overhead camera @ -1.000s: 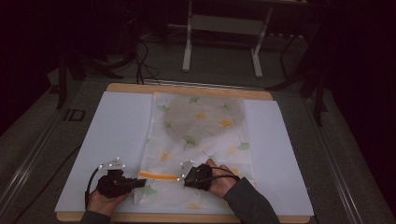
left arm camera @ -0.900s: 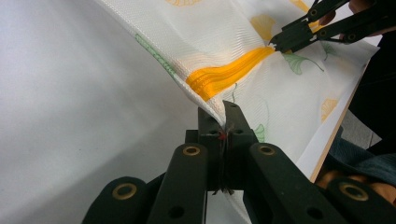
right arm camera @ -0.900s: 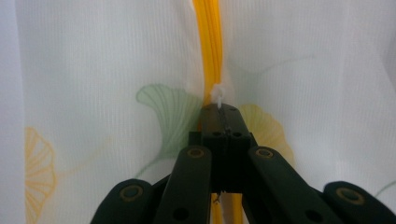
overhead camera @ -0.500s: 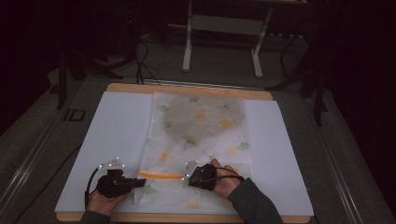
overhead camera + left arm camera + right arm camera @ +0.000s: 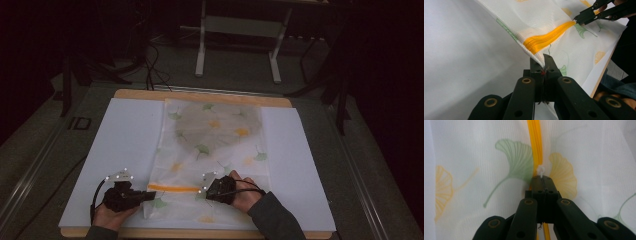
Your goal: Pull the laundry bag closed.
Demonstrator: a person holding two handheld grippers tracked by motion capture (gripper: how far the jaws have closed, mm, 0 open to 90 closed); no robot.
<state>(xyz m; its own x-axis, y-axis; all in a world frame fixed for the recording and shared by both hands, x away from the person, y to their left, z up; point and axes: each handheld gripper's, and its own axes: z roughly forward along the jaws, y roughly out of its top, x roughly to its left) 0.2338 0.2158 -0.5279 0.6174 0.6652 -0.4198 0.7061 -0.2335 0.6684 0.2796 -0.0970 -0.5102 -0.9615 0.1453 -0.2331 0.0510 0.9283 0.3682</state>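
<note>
At the near edge of the table, the left gripper (image 5: 146, 196) has its black jaws pinched tight on the corner of a white mesh bag (image 5: 212, 150), right at the end of the orange zipper (image 5: 174, 188); in the left gripper view the woven fabric (image 5: 544, 22) lifts into a taut ridge where the jaws bite it. Just to its right, the right gripper (image 5: 206, 192) is closed on the small white zipper pull (image 5: 540, 170), jaws pressed together over the ribbed orange zipper tape (image 5: 535, 142). The bag is thin and finely ribbed, printed with green and yellow fan-shaped ginkgo leaves, and lies flat along the middle of a smooth white sheet (image 5: 115, 145) that covers a wooden board (image 5: 150, 94). Farther off, a round greyish shape (image 5: 220, 122) shows dimly through the mesh, probably something inside the bag, though the dim light leaves it unclear. Beyond the table stands a pale metal frame (image 5: 239, 30) on a dark floor.
</note>
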